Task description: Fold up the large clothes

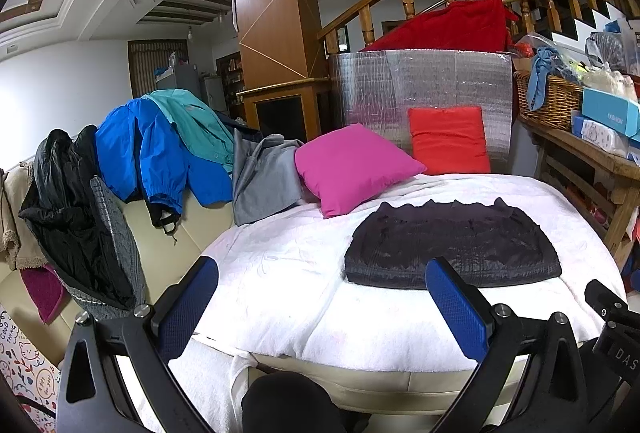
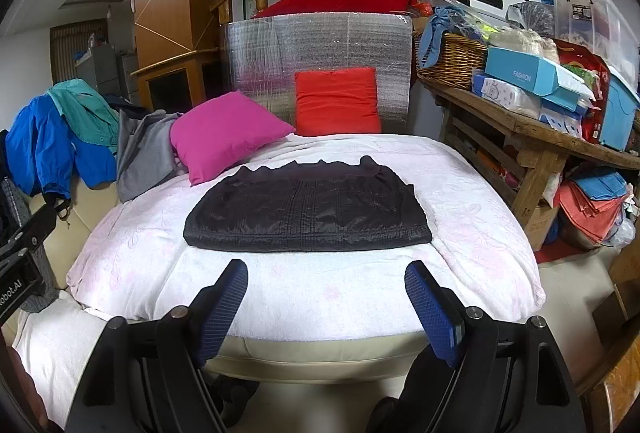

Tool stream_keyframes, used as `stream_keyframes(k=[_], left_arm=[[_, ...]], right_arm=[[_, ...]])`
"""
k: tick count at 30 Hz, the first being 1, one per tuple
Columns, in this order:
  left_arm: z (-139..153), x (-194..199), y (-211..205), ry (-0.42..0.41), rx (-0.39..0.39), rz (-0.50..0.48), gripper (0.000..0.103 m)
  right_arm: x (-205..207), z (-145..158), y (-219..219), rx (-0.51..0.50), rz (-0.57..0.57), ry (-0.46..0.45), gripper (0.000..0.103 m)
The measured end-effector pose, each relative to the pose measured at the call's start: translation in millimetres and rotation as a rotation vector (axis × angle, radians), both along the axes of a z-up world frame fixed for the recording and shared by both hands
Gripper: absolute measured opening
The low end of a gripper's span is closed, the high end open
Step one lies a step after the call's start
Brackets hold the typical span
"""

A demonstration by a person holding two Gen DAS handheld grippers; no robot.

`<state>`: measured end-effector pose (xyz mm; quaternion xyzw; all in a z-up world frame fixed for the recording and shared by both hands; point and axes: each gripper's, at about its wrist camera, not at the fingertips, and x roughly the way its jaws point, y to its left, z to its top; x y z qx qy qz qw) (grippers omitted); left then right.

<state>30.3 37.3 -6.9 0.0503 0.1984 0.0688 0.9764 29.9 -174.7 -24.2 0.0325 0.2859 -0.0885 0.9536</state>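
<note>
A black quilted jacket point(image 1: 452, 245) lies folded into a flat rectangle on the white-covered bed point(image 1: 280, 273); it also shows in the right wrist view point(image 2: 308, 209). My left gripper point(image 1: 320, 273) is open and empty, held near the bed's front edge, left of the jacket. My right gripper point(image 2: 326, 273) is open and empty, held in front of the jacket's near edge, apart from it. Part of the right gripper's body point(image 1: 612, 317) shows at the lower right of the left wrist view.
A pink pillow point(image 2: 224, 133) and a red pillow point(image 2: 336, 101) sit at the bed's far side. Several jackets, blue point(image 1: 152, 149), teal, grey and black point(image 1: 72, 209), hang over the sofa on the left. A cluttered wooden table point(image 2: 532, 129) stands right.
</note>
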Motion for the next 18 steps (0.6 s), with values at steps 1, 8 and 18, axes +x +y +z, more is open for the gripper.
stream_keyframes(k=[1,8,18], left_arm=[[-0.4,0.3,0.3,0.0,0.0,0.0,0.103],[-3.3,2.8,1.6,0.008,0.002,0.0,0.103],[-8.2,12.0,3.6,0.027,-0.002,0.006,0.103]], right_arm=[[0.5,-0.2,0.2,-0.001,0.001,0.001,0.083],[6.1,-2.4,-0.3,-0.006,0.002,0.011,0.083],[17.1,1.2,-0.8,-0.034,-0.006,-0.006,0.083]])
